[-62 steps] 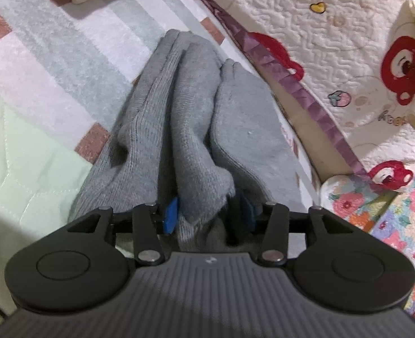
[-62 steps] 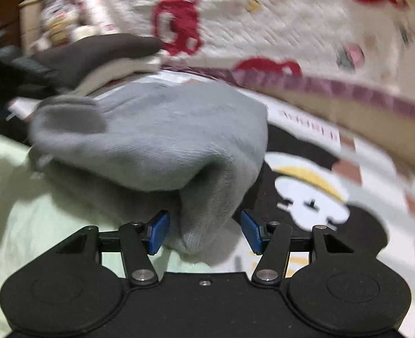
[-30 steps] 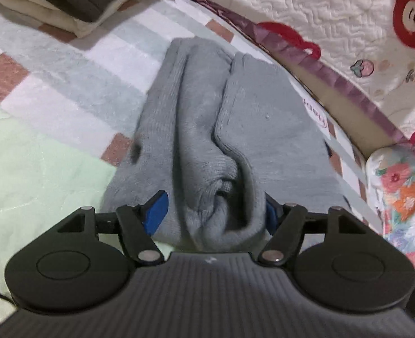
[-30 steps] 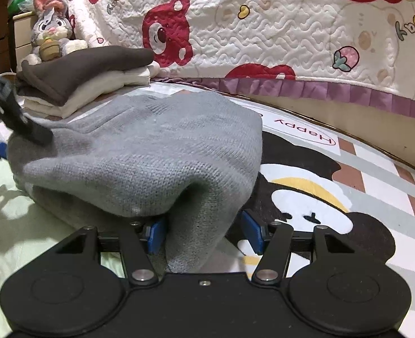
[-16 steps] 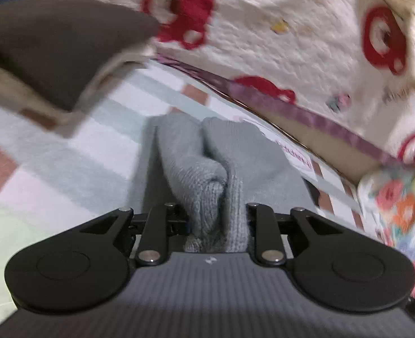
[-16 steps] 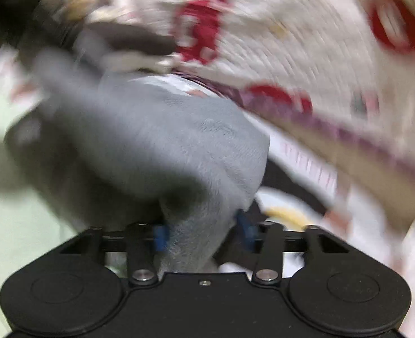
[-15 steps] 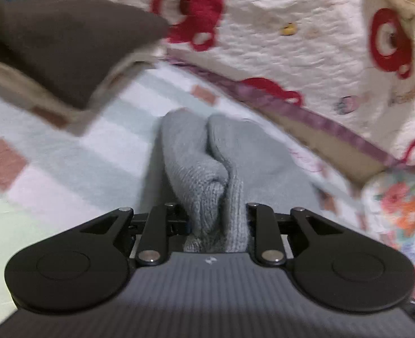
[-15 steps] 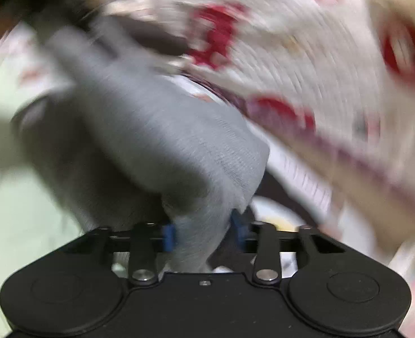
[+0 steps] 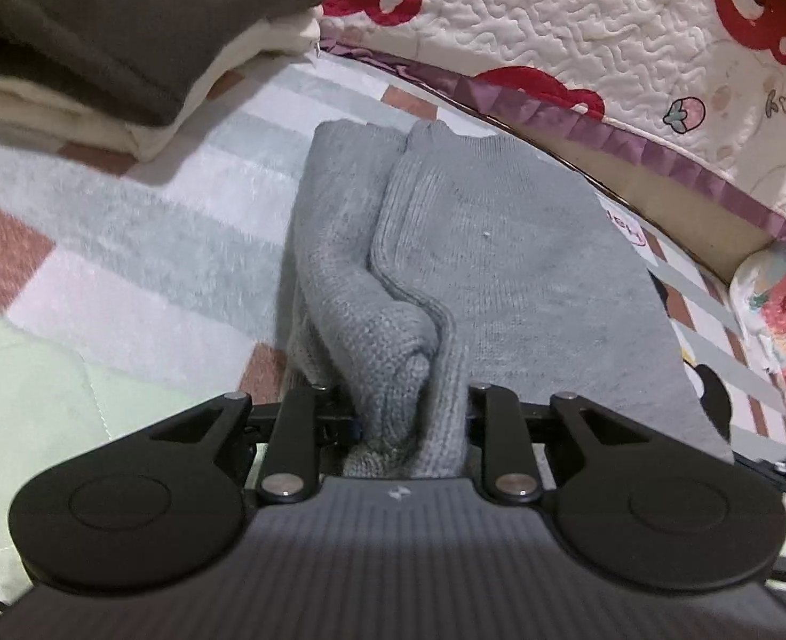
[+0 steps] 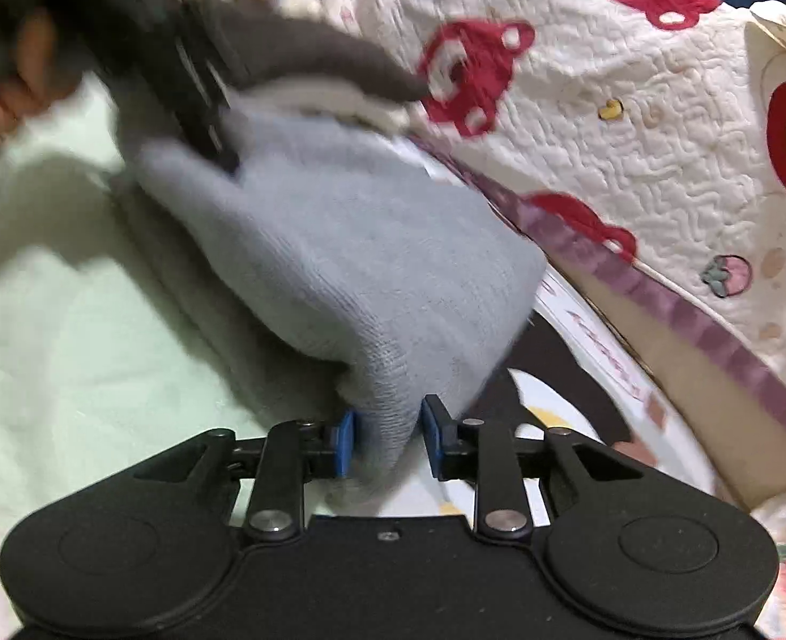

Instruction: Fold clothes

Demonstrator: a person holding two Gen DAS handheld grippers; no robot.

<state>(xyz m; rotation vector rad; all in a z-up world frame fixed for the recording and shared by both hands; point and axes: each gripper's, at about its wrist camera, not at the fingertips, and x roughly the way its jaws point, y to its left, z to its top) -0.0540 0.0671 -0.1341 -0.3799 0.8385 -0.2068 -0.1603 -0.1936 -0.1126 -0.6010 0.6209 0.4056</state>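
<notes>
Bed: a bed covered by a pale green, grey and pink patchwork quilt (image 9: 126, 245), with a white quilted bear-print cover (image 9: 633, 42) rising at 1 o'clock in the left wrist view.
Stack: a folded dark brown and cream pile of clothes (image 9: 115, 37) sits at 10 o'clock, just beside the work.
Garment: the folded grey knitted sweater (image 9: 499, 266) lies on the bed at centre, its near edge bunched and lifted.
Left tool (image 9: 411, 421): closed on a thick bunch of the sweater's near edge.
Right tool (image 10: 384, 437): blue pads (image 10: 344, 442) pinched on a corner fold at 6 o'clock; this view is blurred.
Risk: I judge the thick layers may slide apart if either grip bites only the outer layer, undoing the fold; a hurried carry could also knock the pile.
</notes>
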